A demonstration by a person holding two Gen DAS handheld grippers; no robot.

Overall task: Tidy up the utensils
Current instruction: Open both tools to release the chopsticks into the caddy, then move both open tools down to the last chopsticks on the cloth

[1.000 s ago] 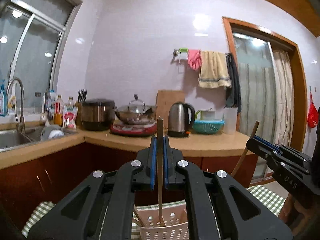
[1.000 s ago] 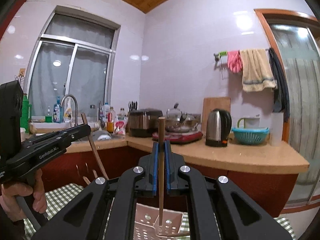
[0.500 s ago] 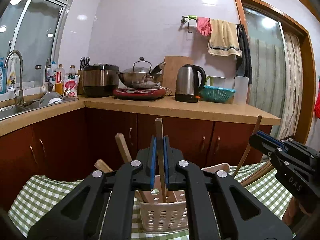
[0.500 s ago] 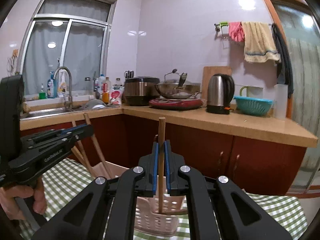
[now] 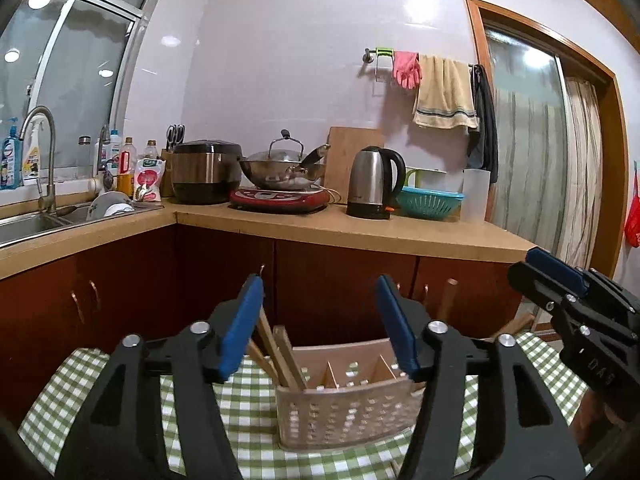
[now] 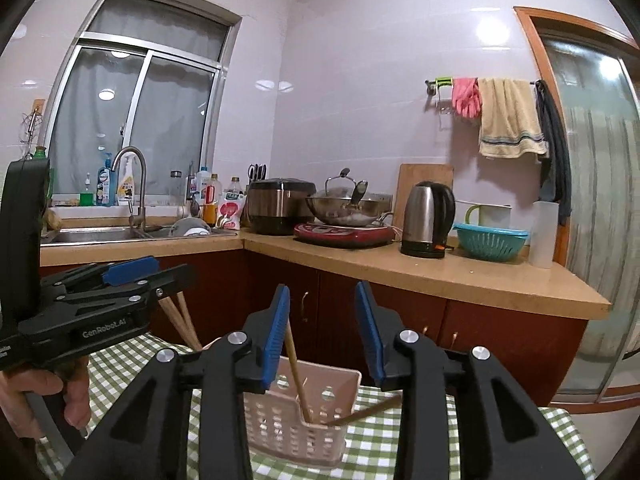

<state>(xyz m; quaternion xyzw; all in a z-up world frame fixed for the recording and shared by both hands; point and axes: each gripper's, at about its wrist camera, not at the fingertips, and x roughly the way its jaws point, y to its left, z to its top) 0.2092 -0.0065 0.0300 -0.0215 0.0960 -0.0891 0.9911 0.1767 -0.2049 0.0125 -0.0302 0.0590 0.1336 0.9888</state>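
A pale perforated plastic utensil caddy (image 5: 344, 408) stands on a green checked tablecloth (image 5: 80, 392). Several wooden utensil handles (image 5: 280, 352) lean in its left compartment. My left gripper (image 5: 320, 324) is open and empty just above the caddy. In the right wrist view the caddy (image 6: 296, 420) holds wooden sticks (image 6: 296, 364) at its near end. My right gripper (image 6: 322, 328) is open and empty above it. The other gripper shows at each view's edge, the right one (image 5: 576, 308) and the left one (image 6: 100, 300).
A wooden kitchen counter (image 5: 360, 228) runs behind the table, with a rice cooker (image 5: 204, 176), a wok on a red hob (image 5: 284, 168), a kettle (image 5: 372, 180) and a teal colander (image 5: 430, 202). A sink (image 5: 32, 220) is at the left.
Both grippers held upright wooden utensils over the caddy. Both jaws have opened and the utensils now stand in the caddy, leaning.
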